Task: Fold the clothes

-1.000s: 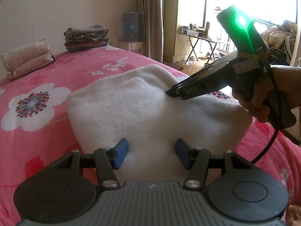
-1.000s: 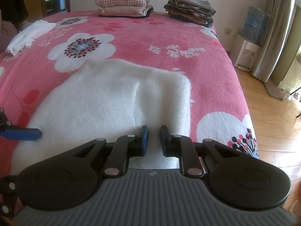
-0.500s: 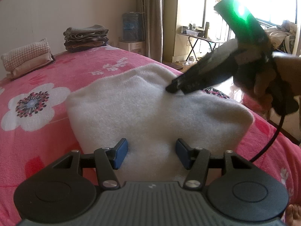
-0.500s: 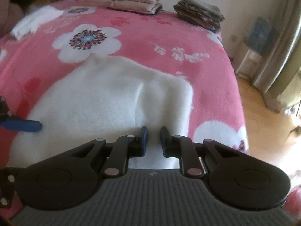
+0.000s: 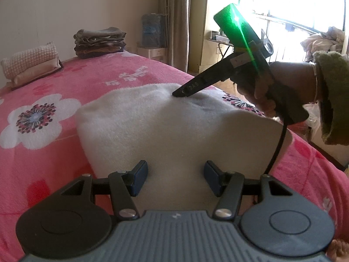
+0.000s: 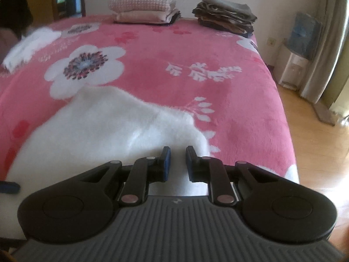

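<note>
A white fluffy garment (image 5: 152,126) lies folded on the pink flowered bed cover (image 5: 32,163). My left gripper (image 5: 175,179) hovers open over its near edge, with nothing between the blue pads. My right gripper (image 5: 181,92), held by a hand (image 5: 259,89), rests its tip on the garment's far part. In the right wrist view, the right gripper (image 6: 177,163) shows a narrow gap with nothing in it above the garment (image 6: 104,126). One blue pad of the left gripper (image 6: 8,186) shows at the left edge.
Two stacks of folded clothes sit at the head of the bed: a pink waffle stack (image 6: 141,6) and a brown stack (image 6: 224,17). A loose white cloth (image 6: 28,45) lies far left. A water dispenser (image 6: 301,54) and wooden floor (image 6: 316,142) lie beyond the right bed edge.
The right gripper has moved forward across the garment toward its far edge and tilted tip-down. Its finger gap looks the same. The left gripper has stayed put and open.
</note>
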Action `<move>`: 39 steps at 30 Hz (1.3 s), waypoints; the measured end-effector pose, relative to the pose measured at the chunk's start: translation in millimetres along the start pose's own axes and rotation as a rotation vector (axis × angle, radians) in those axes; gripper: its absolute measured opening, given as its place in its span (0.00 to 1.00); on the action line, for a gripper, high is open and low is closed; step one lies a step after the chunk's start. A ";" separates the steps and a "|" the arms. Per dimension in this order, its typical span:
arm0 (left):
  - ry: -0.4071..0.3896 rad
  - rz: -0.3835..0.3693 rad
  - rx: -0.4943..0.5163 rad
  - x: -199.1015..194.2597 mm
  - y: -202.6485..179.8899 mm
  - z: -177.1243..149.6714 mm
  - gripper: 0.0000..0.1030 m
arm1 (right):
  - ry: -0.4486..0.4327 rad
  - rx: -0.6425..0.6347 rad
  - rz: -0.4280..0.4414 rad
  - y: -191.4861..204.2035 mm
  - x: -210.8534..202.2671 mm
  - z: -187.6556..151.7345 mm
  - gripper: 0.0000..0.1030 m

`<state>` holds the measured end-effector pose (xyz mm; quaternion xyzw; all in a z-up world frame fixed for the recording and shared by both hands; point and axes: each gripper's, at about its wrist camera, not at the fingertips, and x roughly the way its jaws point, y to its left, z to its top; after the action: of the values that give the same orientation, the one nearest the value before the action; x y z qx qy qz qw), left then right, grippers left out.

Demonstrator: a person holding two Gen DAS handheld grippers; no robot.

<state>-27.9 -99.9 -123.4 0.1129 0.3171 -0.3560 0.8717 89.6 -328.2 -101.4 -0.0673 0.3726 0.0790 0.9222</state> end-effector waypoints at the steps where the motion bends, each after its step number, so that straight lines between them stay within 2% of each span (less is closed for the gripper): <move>1: -0.001 -0.001 0.000 -0.1 0.0 -0.4 0.58 | -0.003 -0.002 0.001 0.5 -0.5 0.1 0.14; 4: -0.002 -0.004 -0.001 -0.1 0.5 -0.8 0.58 | -0.014 -0.005 0.006 1.6 -2.1 0.6 0.14; 7: 0.001 -0.007 -0.003 0.3 1.4 -0.4 0.58 | -0.061 0.138 0.051 -16.1 -14.5 2.4 0.14; 9: 0.003 -0.009 -0.008 0.4 1.9 -0.1 0.58 | -0.069 0.167 0.059 -19.6 -18.7 6.8 0.15; 11: 0.000 -0.009 -0.015 0.2 1.7 -0.8 0.59 | -0.081 0.158 0.102 -13.8 -22.8 15.4 0.15; 16: -0.019 -0.044 -0.063 -2.7 7.3 -5.3 0.64 | -0.114 0.063 0.301 31.5 -20.9 51.1 0.15; 19: -0.025 -0.054 -0.081 -2.8 9.0 -6.5 0.64 | -0.067 -0.022 0.378 60.9 3.8 62.0 0.15; 21: -0.024 -0.060 -0.090 -2.2 9.8 -6.9 0.65 | 0.040 -0.099 0.332 73.2 38.7 53.0 0.14; 23: -0.026 -0.071 -0.097 -2.4 10.6 -7.0 0.68 | 0.095 -0.179 0.273 78.6 69.3 28.5 0.13; 26: -0.030 -0.081 -0.098 -3.0 10.5 -8.2 0.69 | 0.128 -0.145 0.254 80.9 58.1 46.1 0.13; 30: -0.036 -0.084 -0.102 -3.7 10.8 -9.8 0.69 | 0.017 -0.245 0.261 100.2 39.7 65.3 0.13; 36: -0.029 -0.088 -0.098 -6.7 12.5 -9.3 0.69 | 0.050 -0.263 0.258 110.2 91.3 55.6 0.13; 39: -0.028 -0.095 -0.105 -12.3 15.7 -7.9 0.69 | 0.053 -0.230 0.244 109.0 77.1 63.3 0.13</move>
<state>-27.6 -78.5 -122.2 0.0471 0.3281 -0.3814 0.8629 165.8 -202.6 -117.2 -0.1287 0.3908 0.2308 0.8818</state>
